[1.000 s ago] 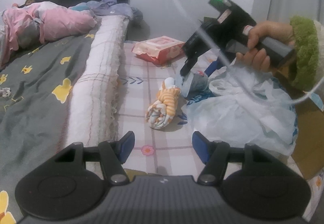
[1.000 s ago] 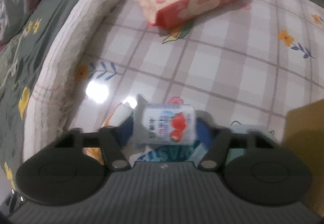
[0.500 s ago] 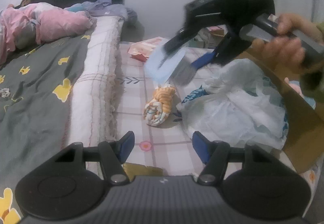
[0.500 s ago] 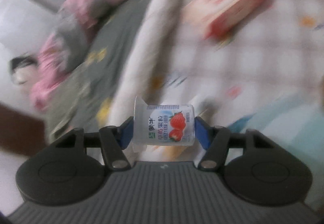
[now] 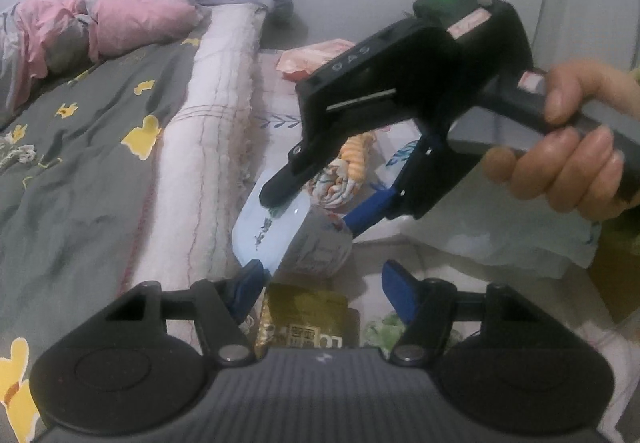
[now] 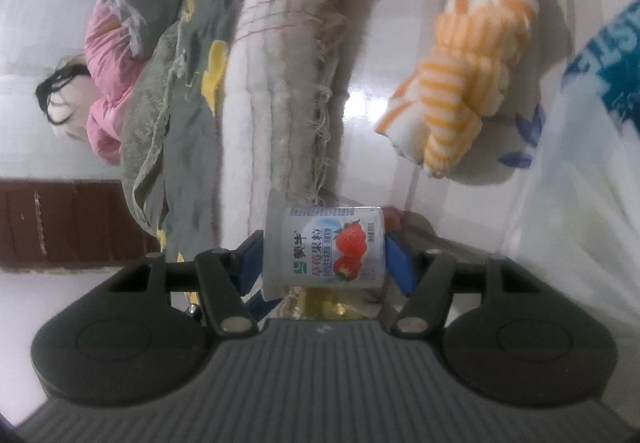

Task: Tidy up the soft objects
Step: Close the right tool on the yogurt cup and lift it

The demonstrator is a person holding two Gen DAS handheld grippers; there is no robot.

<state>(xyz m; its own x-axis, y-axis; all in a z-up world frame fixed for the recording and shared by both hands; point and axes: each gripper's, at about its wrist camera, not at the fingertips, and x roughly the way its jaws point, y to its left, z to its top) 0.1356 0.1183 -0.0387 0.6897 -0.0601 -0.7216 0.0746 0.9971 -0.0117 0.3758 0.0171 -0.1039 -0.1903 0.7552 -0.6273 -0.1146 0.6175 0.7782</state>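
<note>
Blue-padded right tongs (image 6: 324, 263) are clenched on a small white plastic yogurt cup (image 6: 326, 249), gripping it sideways: one pad presses the foil-lidded rim end, the other the base. Its label faces the right wrist camera, showing red strawberries, a green logo and blue Chinese lettering. In the left wrist view the same cup (image 5: 308, 243) hangs off the floor, its pale foil lid turned toward the bed, pinched by the black right tongs (image 5: 316, 203) that a bare hand (image 5: 568, 147) holds by the grip.

Directly below, the left tongs (image 5: 324, 283) are released, their blue fingers (image 5: 250, 281) spread wide with nothing between them; the cup's lid edge sits just above the left finger.

Beyond the cup, a rolled orange-and-white striped cloth (image 6: 464, 83) lies on the glossy checked floral floor mat (image 6: 368, 115), apart from it. A crumpled white plastic bag with blue print (image 6: 592, 123) lies to its right. A fluffy white blanket edge (image 5: 216, 131) borders the grey bedspread with yellow figures (image 5: 80, 147). A gold foil packet (image 5: 304, 319) lies under the left tongs.
</note>
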